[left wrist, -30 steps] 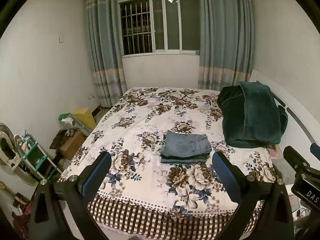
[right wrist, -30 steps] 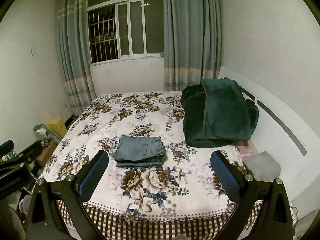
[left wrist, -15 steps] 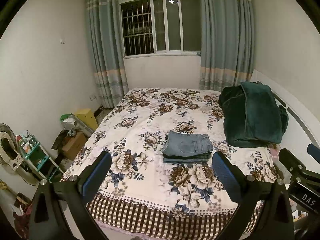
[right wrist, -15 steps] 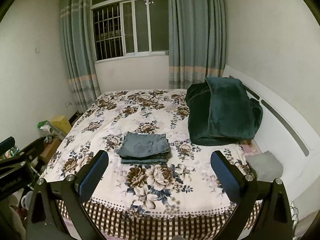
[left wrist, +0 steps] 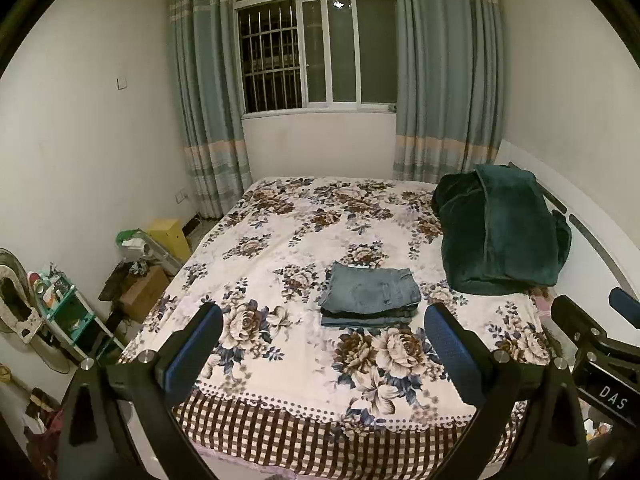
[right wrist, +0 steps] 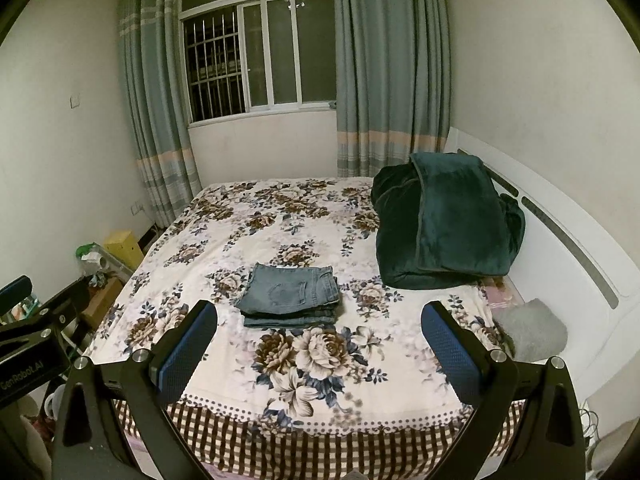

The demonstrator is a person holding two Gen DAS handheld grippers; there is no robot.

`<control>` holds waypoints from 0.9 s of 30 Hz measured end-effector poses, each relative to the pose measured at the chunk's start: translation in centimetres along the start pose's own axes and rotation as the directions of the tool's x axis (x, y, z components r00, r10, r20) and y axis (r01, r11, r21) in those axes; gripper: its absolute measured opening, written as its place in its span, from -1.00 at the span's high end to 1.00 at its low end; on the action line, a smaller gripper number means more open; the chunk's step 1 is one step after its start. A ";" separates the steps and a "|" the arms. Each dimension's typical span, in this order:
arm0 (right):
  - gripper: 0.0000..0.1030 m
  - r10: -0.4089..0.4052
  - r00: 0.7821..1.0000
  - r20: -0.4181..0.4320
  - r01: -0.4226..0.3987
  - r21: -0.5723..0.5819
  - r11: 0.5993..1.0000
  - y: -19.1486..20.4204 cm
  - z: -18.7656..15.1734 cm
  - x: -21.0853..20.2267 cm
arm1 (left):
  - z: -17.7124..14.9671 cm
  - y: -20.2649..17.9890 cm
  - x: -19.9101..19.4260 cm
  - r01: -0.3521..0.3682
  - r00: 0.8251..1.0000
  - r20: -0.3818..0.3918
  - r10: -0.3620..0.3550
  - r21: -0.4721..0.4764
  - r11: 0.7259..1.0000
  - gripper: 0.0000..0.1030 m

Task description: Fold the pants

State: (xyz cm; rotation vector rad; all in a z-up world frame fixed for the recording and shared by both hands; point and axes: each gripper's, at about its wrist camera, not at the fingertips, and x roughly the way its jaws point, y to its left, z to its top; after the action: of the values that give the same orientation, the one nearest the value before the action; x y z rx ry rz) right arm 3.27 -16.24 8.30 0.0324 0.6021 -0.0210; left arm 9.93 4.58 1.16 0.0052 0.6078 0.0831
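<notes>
The jeans lie folded into a neat rectangular stack near the middle of the bed, a back pocket facing up, resting on the floral bedspread with its brown checked border hanging over the near edge. In the right wrist view the same jeans sit just left of centre, nothing touching them.

Both tools hang in the air at the foot of the bed, well apart from the denim. The left tool has its blue-padded fingers spread wide, with nothing between them. The right tool is spread the same way, its pads bare. Each shows at the edge of the other's view.

To the right of the jeans, near the white headboard, a dark green blanket sits heaped in a thick bundle, and a grey pillow lies at the bed's right edge. Behind the bed, grey-blue curtains frame a barred window. On the floor to the left are a yellow box, a cardboard box and a small green shelf crowded with clutter.
</notes>
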 end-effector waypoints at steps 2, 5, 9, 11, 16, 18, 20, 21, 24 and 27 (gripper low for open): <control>-1.00 0.001 1.000 0.000 -0.001 0.001 1.000 0.0 0.0 0.0 | 0.1 -0.1 0.0 0.001 1.000 0.000 -0.001 0.000 1.000 -1.00; -1.00 0.001 1.000 0.000 -0.001 0.002 1.000 0.0 -0.1 0.0 | 0.1 -0.1 0.0 0.001 1.000 0.000 -0.001 0.001 1.000 -1.00; -1.00 0.002 1.000 0.001 -0.002 0.004 1.000 -0.1 -0.2 0.0 | 0.1 -0.1 0.0 0.002 1.000 0.001 -0.002 -0.001 1.000 -1.00; -1.00 0.003 1.000 0.001 -0.003 0.005 1.000 -0.2 -0.2 0.0 | 0.1 -0.2 0.0 0.000 1.000 0.002 0.000 0.000 1.000 -1.00; -1.00 0.007 1.000 -0.001 -0.007 0.009 1.000 -0.1 -0.2 0.0 | 0.6 -0.4 -0.5 0.000 1.000 0.018 0.000 0.007 1.000 -1.00; -1.00 0.006 1.000 0.000 -0.006 0.009 1.000 0.1 -0.1 0.0 | 0.9 -0.4 -0.6 0.002 1.000 0.021 -0.002 0.009 1.000 -1.00; -1.00 0.005 1.000 0.001 -0.005 0.007 1.000 0.0 -0.1 0.0 | 0.8 -0.4 -0.7 0.001 1.000 0.023 -0.002 0.009 1.000 -1.00; -1.00 0.005 1.000 0.001 -0.005 0.008 1.000 0.0 -0.2 0.0 | 0.9 -0.5 -0.7 0.001 1.000 0.023 -0.001 0.009 1.000 -1.00; -1.00 0.006 1.000 0.002 -0.006 0.010 1.000 0.0 -0.2 0.0 | 0.9 -0.5 -0.7 0.003 1.000 0.021 -0.003 0.008 1.000 -1.00; -1.00 0.006 1.000 0.001 -0.006 0.011 1.000 0.2 -0.2 0.0 | 0.8 -0.5 -0.7 0.003 1.000 0.022 -0.003 0.008 1.000 -1.00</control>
State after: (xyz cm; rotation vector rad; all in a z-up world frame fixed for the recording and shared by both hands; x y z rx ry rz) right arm 3.10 -16.08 8.13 0.0452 0.6004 -0.0190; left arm 9.81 4.02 2.17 0.0129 0.5862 0.0780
